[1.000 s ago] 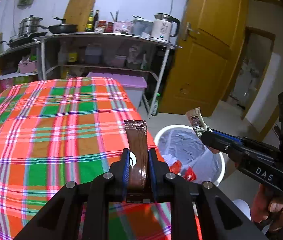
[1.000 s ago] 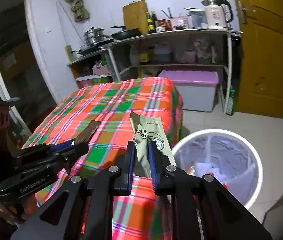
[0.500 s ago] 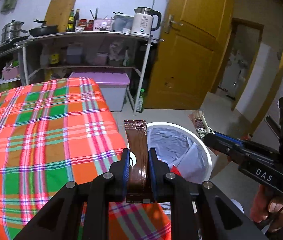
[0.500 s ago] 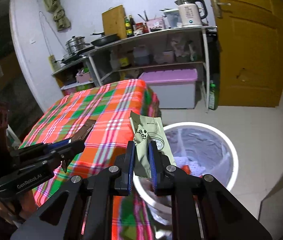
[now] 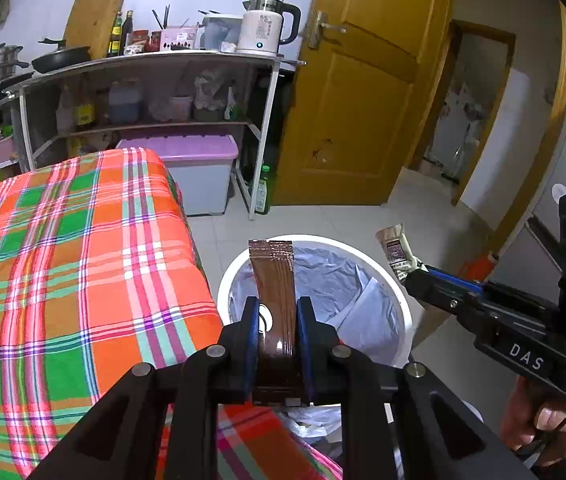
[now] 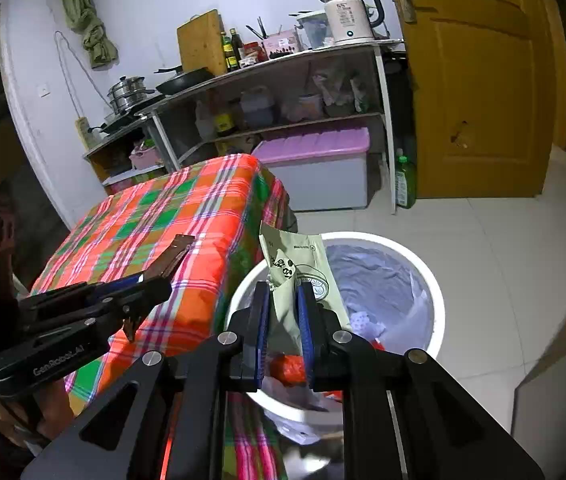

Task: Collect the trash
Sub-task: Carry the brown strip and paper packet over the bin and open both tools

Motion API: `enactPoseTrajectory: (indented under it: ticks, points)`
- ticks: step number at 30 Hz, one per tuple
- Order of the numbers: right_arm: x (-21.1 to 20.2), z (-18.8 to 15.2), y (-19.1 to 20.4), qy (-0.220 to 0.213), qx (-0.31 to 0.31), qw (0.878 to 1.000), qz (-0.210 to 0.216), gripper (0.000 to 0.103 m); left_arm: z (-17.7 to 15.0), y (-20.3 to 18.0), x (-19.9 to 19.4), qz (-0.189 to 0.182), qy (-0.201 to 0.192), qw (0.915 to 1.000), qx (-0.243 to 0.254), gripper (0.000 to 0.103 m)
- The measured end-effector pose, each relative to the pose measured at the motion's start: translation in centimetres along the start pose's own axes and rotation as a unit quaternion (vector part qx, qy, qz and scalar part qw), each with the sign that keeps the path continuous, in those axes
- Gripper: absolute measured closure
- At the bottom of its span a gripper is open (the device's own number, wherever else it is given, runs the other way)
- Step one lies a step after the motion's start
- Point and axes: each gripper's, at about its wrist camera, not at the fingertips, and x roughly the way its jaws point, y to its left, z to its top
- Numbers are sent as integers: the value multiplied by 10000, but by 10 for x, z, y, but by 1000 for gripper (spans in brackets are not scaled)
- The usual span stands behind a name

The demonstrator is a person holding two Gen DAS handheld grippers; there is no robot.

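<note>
My left gripper (image 5: 277, 312) is shut on a long brown wrapper (image 5: 274, 280) and holds it over the near rim of the white trash bin (image 5: 397, 296). My right gripper (image 6: 285, 300) is shut on a pale green packet (image 6: 299, 268) and holds it over the bin (image 6: 435, 300), which is lined with a grey bag and holds red and white scraps. The right gripper shows in the left wrist view (image 5: 415, 276) at the bin's right rim with its packet (image 5: 395, 246). The left gripper shows in the right wrist view (image 6: 159, 280) with the brown wrapper (image 6: 175, 254), over the table's edge.
The table with an orange, green and pink plaid cloth (image 5: 63, 260) is left of the bin. Behind stand a metal shelf with a white kettle (image 5: 263, 28), pans and bottles, a purple-lidded storage box (image 5: 191, 172), a green bottle (image 6: 405, 178) and a yellow door (image 5: 363, 100).
Both grippers have moved right off the table toward the bin, each still shut on its wrapper. The bin now lies directly under and ahead of both.
</note>
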Motion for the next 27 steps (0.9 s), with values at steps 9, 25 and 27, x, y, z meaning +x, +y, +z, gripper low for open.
enactPoseTrajectory:
  ticks: [9,25,27]
  points:
    - [10,-2,-14,62,125,9999,-27,88,1,-4,24,-19,203,9998,29,85]
    - [41,-9,-37,378,334,9986,-154,88,-3,-5,66,-106,635,9979,-20,84]
    - [43,-9,-36,400,329,9985,-179,88,-2,-5,69,-114,659,9978,-26,84]
